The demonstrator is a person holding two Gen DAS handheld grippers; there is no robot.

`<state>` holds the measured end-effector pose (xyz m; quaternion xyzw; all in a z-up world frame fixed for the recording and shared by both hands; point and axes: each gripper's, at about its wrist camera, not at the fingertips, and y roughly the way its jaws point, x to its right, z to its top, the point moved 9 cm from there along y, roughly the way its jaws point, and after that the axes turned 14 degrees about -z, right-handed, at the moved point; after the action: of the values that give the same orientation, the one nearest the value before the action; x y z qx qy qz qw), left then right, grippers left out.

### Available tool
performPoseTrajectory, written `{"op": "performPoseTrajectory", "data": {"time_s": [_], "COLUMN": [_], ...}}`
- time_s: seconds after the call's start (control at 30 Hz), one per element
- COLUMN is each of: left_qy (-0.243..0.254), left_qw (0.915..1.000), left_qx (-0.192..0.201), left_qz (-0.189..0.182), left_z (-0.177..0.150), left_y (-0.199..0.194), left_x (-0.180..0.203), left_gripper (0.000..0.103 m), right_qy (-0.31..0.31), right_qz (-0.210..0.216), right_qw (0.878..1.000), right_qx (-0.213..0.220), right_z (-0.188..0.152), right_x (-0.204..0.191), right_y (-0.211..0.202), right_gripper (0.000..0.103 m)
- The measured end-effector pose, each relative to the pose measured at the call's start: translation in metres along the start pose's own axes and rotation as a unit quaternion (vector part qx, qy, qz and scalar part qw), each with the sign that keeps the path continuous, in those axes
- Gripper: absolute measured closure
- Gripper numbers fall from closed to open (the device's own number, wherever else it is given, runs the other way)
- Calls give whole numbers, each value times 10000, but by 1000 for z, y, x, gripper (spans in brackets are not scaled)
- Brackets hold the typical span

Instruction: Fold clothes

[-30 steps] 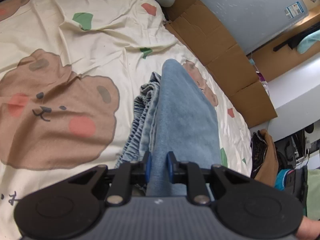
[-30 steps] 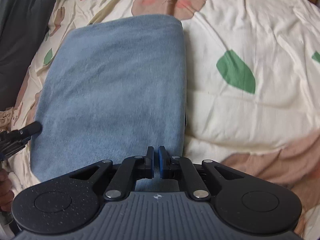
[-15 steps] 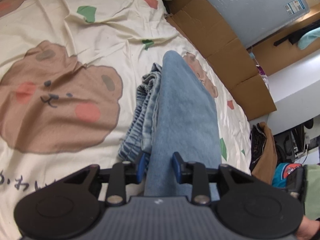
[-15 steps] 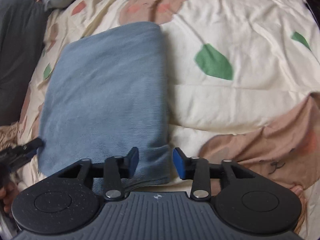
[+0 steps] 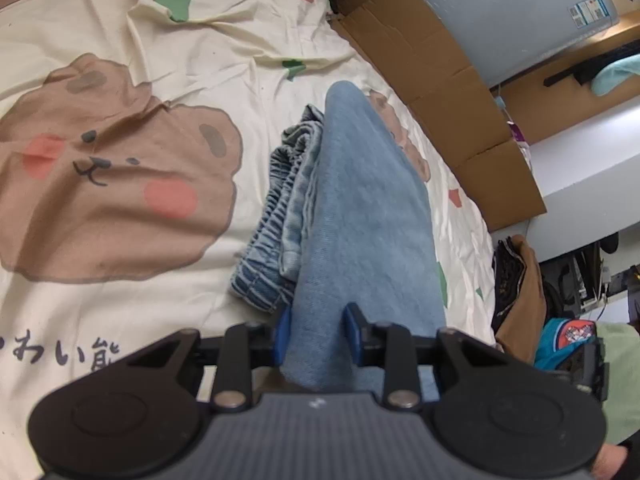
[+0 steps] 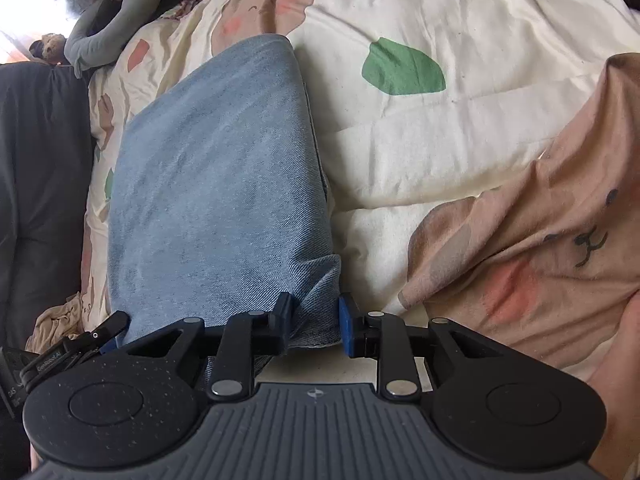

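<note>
- My left tongs [image 5: 316, 334] straddle a near corner of the folded blue jeans [image 5: 360, 216] on the bed; the pads sit apart, not visibly pinching.
- My right tongs [image 6: 314, 322] are closing around the other near corner, denim bunched between them, likely to lift that edge for another fold.
- The bedsheet [image 6: 460, 128] is cream, bear-printed and rumpled; flattened cardboard [image 5: 440, 68] lines its far edge.

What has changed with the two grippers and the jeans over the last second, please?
Both let go their pinch. The left hand-held gripper now stands wider around the folded jeans; the right hand-held gripper opened wide and is closing on the hem corner. The jeans stayed folded on the bedsheet.
</note>
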<state>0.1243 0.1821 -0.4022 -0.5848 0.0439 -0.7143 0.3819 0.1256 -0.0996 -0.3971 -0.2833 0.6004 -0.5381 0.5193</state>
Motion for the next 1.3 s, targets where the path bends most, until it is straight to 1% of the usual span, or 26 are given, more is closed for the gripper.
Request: {"op": "performPoseTrajectory", "data": {"time_s": [0.2, 0.33, 0.37, 0.43, 0.47, 0.5, 0.53, 0.6, 0.7, 0.77, 0.87, 0.9, 0.93, 0.97, 1.0, 1.07, 1.13, 1.17, 1.23, 1.3], "left_qy": [-54, -33, -54, -57, 1, 60, 109, 172, 28, -49, -175, -216, -236, -247, -258, -288, -321, -314, -292, -266], "left_qw": [10000, 10000, 10000, 9999, 10000, 9999, 9999, 9998, 9999, 9999, 9997, 9997, 9996, 9995, 9995, 9993, 9992, 9992, 9994, 9995], "left_qx": [48, 55, 66, 84, 88, 92, 85, 84, 126, 131, 107, 94, 91, 89, 88, 104, 125, 124, 123, 125], "left_qz": [-11, -8, -16, -21, -8, 5, 9, 15, -26, -51, -103, -116, -131, -150, -163, -193, -218, -207, -171, -119], "left_z": [0, -1, 0, 2, 3, 4, 5, 7, 6, 4, 0, -2, -3, -5, -6, -7, -7, -6, -6, -5], "left_y": [1, 1, 0, -2, -3, -4, -5, -7, -8, -9, -10, -11, -11, -12, -13, -15, -16, -15, -14, -13], "left_x": [-5, -7, -8, -9, -8, -7, -6, -5, -7, -7, -9, -10, -10, -11, -11, -11, -13, -13, -13, -14], "left_gripper": [74, 75, 76, 79, 81, 82, 83, 84, 83, 80, 74, 73, 73, 73, 73, 73, 74, 76, 78, 79], "right_qy": [872, 1054, 990, 595, 400, 206, 102, 82, 289, 427, 705, 812, 911, 1004, 1098, 1267, 1258, 1234, 1254, 1321], "right_qz": [85, 123, 105, -39, -110, -181, -209, -185, -95, 17, 333, 437, 557, 683, 784, 987, 1136, 1196, 1280, 1271], "right_qw": [9957, 9936, 9943, 9977, 9987, 9993, 9994, 9993, 9984, 9973, 9943, 9929, 9913, 9896, 9881, 9846, 9835, 9831, 9816, 9807], "right_qx": [-293, -380, -383, -331, -302, -272, -267, -312, -472, -597, -724, -757, -774, -767, -744, -692, -638, -629, -659, -673], "right_z": [-8, -12, -12, -10, -9, -7, -6, -5, -12, -19, -29, -32, -35, -36, -37, -38, -39, -40, -40, -42], "right_x": [13, 16, 15, 8, 4, 0, -3, -5, -1, 0, -5, -6, -9, -12, -13, -16, -19, -20, -20, -18], "right_y": [8, 12, 12, 8, 6, 3, 0, -4, -5, -4, 2, 4, 6, 7, 8, 7, 3, 1, 2, 9], "right_gripper": [81, 80, 80, 77, 77, 74, 73, 73, 72, 72, 71, 70, 66, 65, 64, 59, 49, 46, 44, 42]}}
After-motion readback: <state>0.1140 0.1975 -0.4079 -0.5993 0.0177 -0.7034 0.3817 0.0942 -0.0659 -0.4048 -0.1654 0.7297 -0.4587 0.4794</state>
